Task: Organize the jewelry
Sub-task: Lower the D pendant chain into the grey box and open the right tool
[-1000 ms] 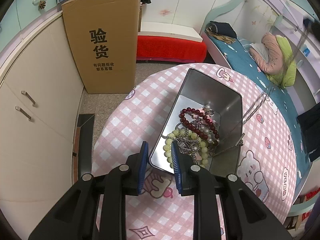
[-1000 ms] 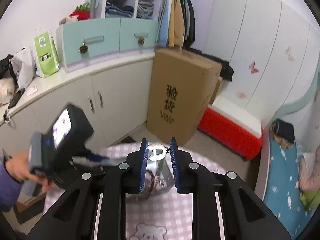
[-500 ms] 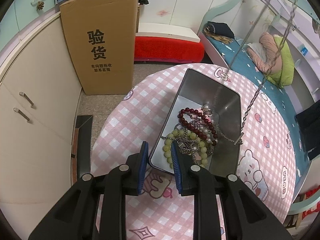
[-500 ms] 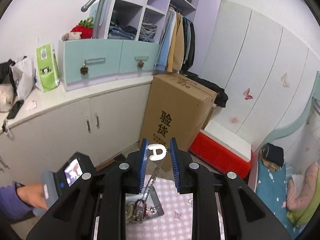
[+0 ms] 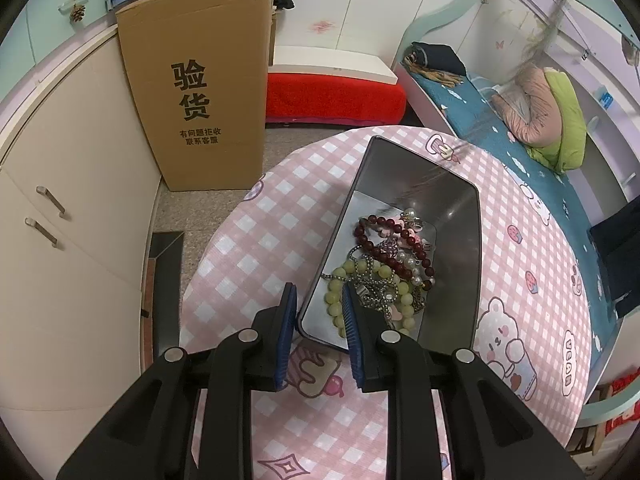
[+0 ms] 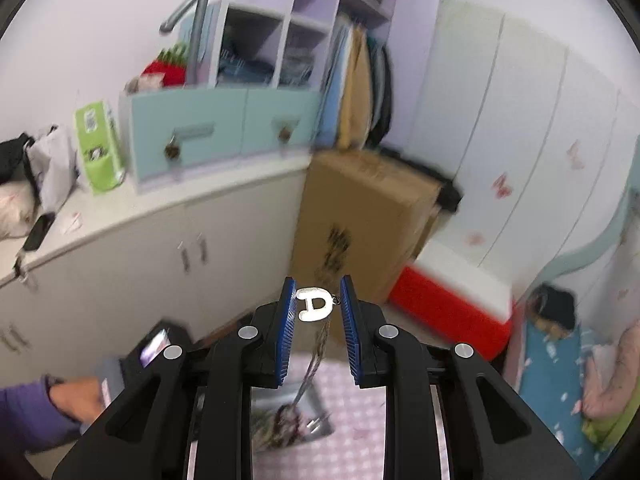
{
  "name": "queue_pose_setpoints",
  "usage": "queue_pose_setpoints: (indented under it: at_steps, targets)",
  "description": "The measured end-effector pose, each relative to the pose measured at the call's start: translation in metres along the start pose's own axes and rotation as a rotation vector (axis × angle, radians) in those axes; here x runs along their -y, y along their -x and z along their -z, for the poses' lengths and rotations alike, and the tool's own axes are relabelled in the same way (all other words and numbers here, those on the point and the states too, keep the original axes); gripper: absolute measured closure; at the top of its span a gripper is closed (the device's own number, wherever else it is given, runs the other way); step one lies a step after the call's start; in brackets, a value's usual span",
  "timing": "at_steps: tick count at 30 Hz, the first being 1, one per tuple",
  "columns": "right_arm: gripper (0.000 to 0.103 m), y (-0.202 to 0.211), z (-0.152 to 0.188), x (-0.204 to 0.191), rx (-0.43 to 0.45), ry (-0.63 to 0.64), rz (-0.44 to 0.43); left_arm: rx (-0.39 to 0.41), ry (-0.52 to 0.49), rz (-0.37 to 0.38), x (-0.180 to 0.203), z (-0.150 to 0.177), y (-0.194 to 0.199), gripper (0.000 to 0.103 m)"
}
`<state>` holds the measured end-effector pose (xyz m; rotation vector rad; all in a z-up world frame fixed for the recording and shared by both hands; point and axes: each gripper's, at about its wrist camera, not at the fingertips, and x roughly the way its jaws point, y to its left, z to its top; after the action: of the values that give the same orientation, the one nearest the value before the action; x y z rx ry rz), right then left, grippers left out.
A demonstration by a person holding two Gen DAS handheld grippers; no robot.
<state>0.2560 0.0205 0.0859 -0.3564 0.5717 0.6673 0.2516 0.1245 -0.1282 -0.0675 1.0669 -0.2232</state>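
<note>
The left hand-held gripper is pinching the near corner wall of the metal tray, one blue pad outside and one inside, steadying it on the table with its pink checked cloth. The jaws are narrowed down onto that thin wall and nothing else is between them.

The right hand-held gripper is holding a white letter-D pendant between its nearly closed pads, raised high above the table. From the pendant a silver chain is hanging down toward the tray; the view is blurred, so I cannot tell whether its lower end is clear of the pile or still caught in it. From the left camera the same chain is showing as a faint streak at the upper right.

Inside the tray a tangled heap is lying at the near end: a dark red bead bracelet, a pale green bead bracelet, pearls and more silver chain, all knotted together.

By the look of it, the sorting is only beginning. One necklace is being drawn out; the rest of the heap is waiting to be separated, and I see no sorted pieces laid out anywhere on the table.
</note>
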Motion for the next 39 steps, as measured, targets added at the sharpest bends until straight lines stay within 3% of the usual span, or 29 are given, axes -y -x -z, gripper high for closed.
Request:
queue_pose_setpoints:
  at_steps: [7, 12, 14, 15, 17, 20, 27, 32, 35, 37, 39]
  targets:
    - [0.08, -0.075, 0.077, -0.004, -0.211, -0.073, -0.073, -0.002, -0.001, 0.006, -0.001, 0.0, 0.0, 0.081]
    - [0.078, -0.109, 0.115, -0.006, -0.306, -0.121, -0.074, -0.004, -0.001, 0.004, -0.002, -0.001, -0.001, 0.081]
    - [0.07, -0.115, 0.125, -0.002, -0.318, -0.158, -0.077, -0.005, -0.006, 0.003, -0.001, -0.001, -0.001, 0.081]
    - [0.059, -0.115, 0.128, -0.001, -0.315, -0.167, -0.077, -0.006, -0.005, 0.002, -0.001, -0.001, -0.001, 0.081]
    - [0.052, -0.113, 0.132, 0.001, -0.301, -0.178, -0.068, -0.007, -0.006, 0.001, 0.0, 0.0, -0.001, 0.081]
    - [0.052, -0.103, 0.137, 0.005, -0.284, -0.212, -0.069, -0.008, -0.004, -0.001, 0.001, 0.0, -0.002, 0.081]
    - [0.04, -0.079, 0.155, 0.023, -0.246, -0.309, -0.017, -0.005, 0.006, -0.017, 0.003, 0.001, -0.002, 0.08]
    - [0.039, -0.062, 0.172, 0.028, -0.234, -0.359, 0.004, -0.003, 0.004, -0.046, 0.008, 0.003, -0.001, 0.08]
    - [0.038, -0.05, 0.18, 0.027, -0.218, -0.382, 0.014, 0.005, -0.003, -0.05, 0.014, 0.006, 0.005, 0.068]
    - [0.038, -0.043, 0.184, 0.029, -0.21, -0.401, 0.016, 0.025, -0.013, -0.085, 0.019, 0.007, 0.011, 0.051]
    - [0.037, -0.034, 0.19, 0.029, -0.2, -0.421, 0.025, 0.047, -0.014, -0.108, 0.024, 0.008, 0.02, 0.045]
